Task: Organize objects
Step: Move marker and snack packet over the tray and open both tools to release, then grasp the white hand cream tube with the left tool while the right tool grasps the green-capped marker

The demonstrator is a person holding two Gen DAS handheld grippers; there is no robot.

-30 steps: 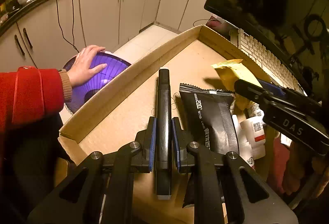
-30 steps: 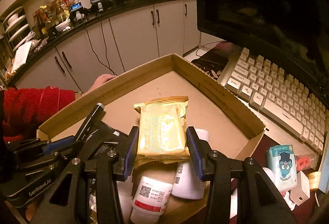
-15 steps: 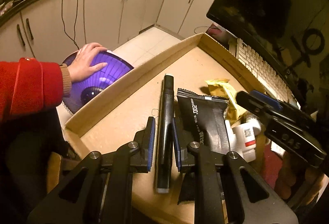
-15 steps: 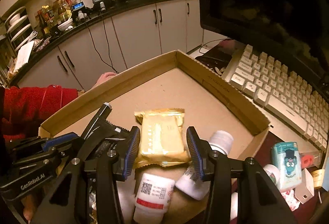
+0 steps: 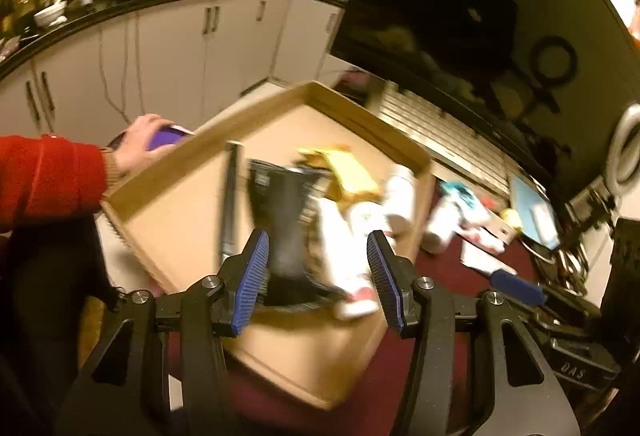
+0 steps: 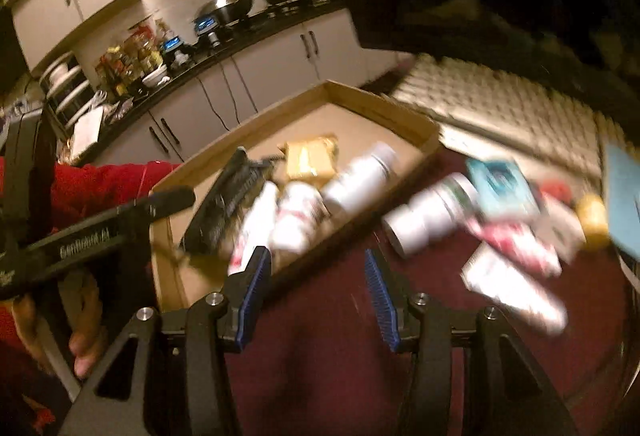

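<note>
Brown cardboard makes the biggest thing here, a flat box point(image 5: 168, 204) with low walls, sitting on a dark red table top point(image 6: 320, 336). It looks soft and blurry in both views.

Inside the box, things lie bunched toward its near right side. A long black pen point(image 5: 230, 204) lies alone on the bare floor of the box, left of the pile. Next to it is a black packet point(image 5: 284, 220) with small white writing. Behind that is a shiny yellow packet point(image 5: 348, 172). White bottles point(image 6: 356, 172) lie on their sides beside the packets, one with a red and white label point(image 6: 298, 216).

Outside the box, on the red top, another white bottle point(image 6: 424, 216) lies on its side near a small teal box point(image 6: 500, 184) and some other small packs too blurry to name.

The left gripper point(image 5: 316, 272) hangs above the near edge of the box. Its blue pads point(image 5: 252, 272) are moving apart and hold nothing. The right gripper point(image 6: 318, 288) is over the red top, just outside the box. Its blue pads are spreading a little, with nothing between them.

A hand point(image 5: 140, 140) in a red sleeve point(image 5: 48, 176) rests past the far left wall of the box.
</note>
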